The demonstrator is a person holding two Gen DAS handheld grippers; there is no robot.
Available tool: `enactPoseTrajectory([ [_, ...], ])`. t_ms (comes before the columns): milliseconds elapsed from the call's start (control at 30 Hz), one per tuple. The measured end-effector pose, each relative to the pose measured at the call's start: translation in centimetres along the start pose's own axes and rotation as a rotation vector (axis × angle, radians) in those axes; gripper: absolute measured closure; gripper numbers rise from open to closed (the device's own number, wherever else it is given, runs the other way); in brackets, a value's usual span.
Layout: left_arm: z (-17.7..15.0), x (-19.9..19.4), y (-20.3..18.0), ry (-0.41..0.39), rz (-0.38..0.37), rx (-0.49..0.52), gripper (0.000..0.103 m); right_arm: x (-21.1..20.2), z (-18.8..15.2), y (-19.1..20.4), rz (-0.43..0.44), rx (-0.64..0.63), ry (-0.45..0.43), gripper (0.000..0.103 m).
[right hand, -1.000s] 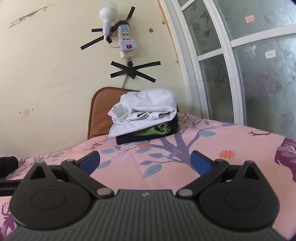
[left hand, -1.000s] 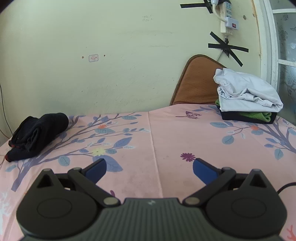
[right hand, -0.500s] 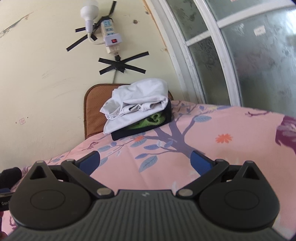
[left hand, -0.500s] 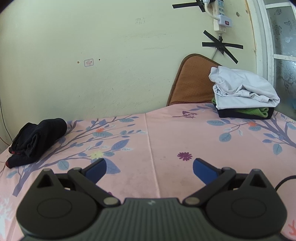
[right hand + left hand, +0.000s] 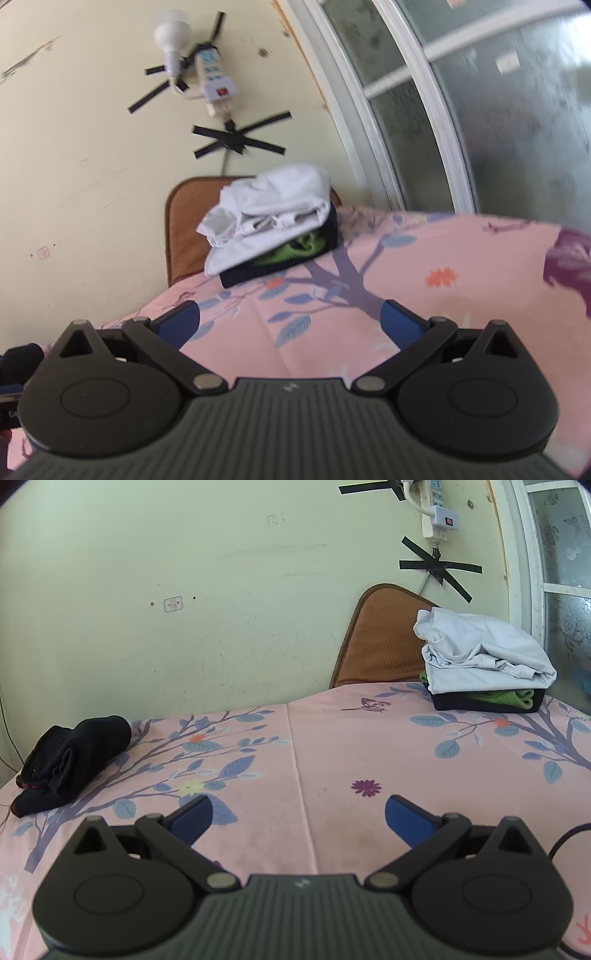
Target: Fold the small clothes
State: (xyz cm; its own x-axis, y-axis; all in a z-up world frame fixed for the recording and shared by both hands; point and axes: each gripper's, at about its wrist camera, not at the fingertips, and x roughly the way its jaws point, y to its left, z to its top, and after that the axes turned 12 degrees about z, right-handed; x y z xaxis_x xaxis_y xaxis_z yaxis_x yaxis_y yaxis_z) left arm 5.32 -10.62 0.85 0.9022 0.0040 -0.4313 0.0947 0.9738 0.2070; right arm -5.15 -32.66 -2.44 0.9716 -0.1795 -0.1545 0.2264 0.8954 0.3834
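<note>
Both of my hand-held grippers are empty. Left gripper: blue fingers spread wide over the pink floral sheet, nothing between them. Right gripper: also spread, also holding nothing.

What changed over the last second: my right gripper has rolled and swung. The horizon in its view was nearly level; now it tilts hard, and the frame is smeared with motion blur. The window fills more of that view than before. The stack sits more central ahead of the right gripper, well apart from it. My left gripper has hardly shifted; its view differs only slightly from half a second ago.

Where the clothes are: the stack, a white garment on top, something green under it, a dark piece at the bottom, rests at the far right of the bed, just in front of a brown cushion leaning on the wall. A black bundle lies at the far left edge, loosely rolled, not neatly folded as far as I can tell.

My reading: no fold is in progress. The middle of the sheet is bare, so I take this as a gap between garments. The right gripper looks to be turning toward the stack, though its aim is uncertain. The black bundle may be the next piece; I cannot confirm that.
</note>
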Motion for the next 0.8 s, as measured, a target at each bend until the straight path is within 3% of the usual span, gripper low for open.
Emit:
enactPoseTrajectory([
  [233, 0.0, 0.0, 0.0, 0.003, -0.003, 0.002, 0.0, -0.5, -0.1, 1.7, 0.023, -0.132, -0.035, 0.0],
  [800, 0.0, 0.3, 0.4, 0.015, -0.003, -0.02, 0.0, -0.1, -0.1, 1.3, 0.015, -0.102, -0.017, 0.0],
])
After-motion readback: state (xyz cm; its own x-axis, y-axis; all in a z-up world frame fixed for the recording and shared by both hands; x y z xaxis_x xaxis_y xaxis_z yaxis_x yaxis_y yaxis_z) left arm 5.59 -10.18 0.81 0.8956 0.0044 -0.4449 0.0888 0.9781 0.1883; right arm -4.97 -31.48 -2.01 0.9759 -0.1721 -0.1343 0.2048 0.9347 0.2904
